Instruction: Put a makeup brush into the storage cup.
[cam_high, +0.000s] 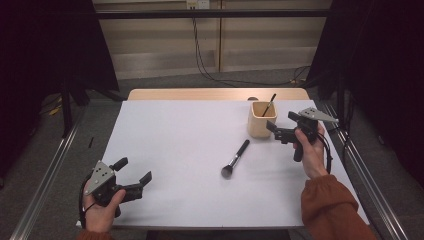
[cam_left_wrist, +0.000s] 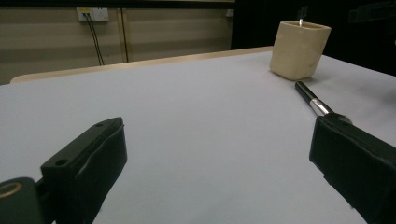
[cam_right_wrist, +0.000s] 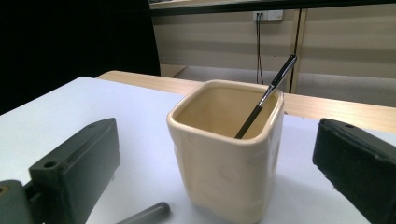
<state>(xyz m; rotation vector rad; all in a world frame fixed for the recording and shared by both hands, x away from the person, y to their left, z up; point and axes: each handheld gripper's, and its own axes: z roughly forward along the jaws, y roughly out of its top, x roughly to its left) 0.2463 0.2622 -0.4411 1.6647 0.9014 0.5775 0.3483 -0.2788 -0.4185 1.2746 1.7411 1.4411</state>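
White table (cam_high: 175, 150): one thin brush (cam_high: 269, 104) stands in the cup (cam_high: 261, 120); the big makeup brush (cam_high: 235, 159) lies mid-frame, waiting. Both the left gripper (cam_high: 134, 175) and right gripper (cam_high: 281, 127) are wide apart, holding nothing.

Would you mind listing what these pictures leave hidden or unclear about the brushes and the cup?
- Thin brush in the cup: its lower end is hidden by the cup's wall in the right gripper view.
- Makeup brush on the table: its head is hidden behind a jaw of the left gripper in the left gripper view.
- High view: the cup's inside is too small to read.
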